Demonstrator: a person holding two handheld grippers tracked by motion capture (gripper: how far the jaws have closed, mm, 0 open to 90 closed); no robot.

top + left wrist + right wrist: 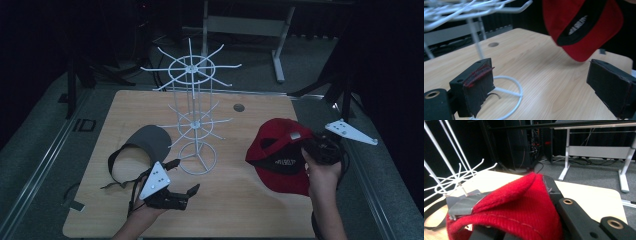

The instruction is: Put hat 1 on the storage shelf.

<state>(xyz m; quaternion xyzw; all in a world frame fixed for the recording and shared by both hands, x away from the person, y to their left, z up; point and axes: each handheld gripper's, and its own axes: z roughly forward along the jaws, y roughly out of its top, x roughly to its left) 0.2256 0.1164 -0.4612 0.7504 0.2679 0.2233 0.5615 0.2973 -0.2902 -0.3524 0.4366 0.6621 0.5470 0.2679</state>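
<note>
My right gripper (pixel 312 146) holds the red cap (pixel 278 152) up off the table (pixel 240 200)

Its jaws are clamped on the cap's cloth, which bunches over them. My left gripper (pixel 182 176) is empty with jaws spread wide, the white wire rack (pixel 195 112) just ahead of it, the grey visor (pixel 142 146) beside it, and the cap hanging farther ahead

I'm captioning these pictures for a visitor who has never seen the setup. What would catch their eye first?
First the red cap, held above the right side of the wooden table, gripped by the right hand-held gripper. Next the white wire rack standing mid-table with its spokes fanning out. Then the grey visor lying left of the rack, with the open left hand-held gripper just in front of it.
</note>
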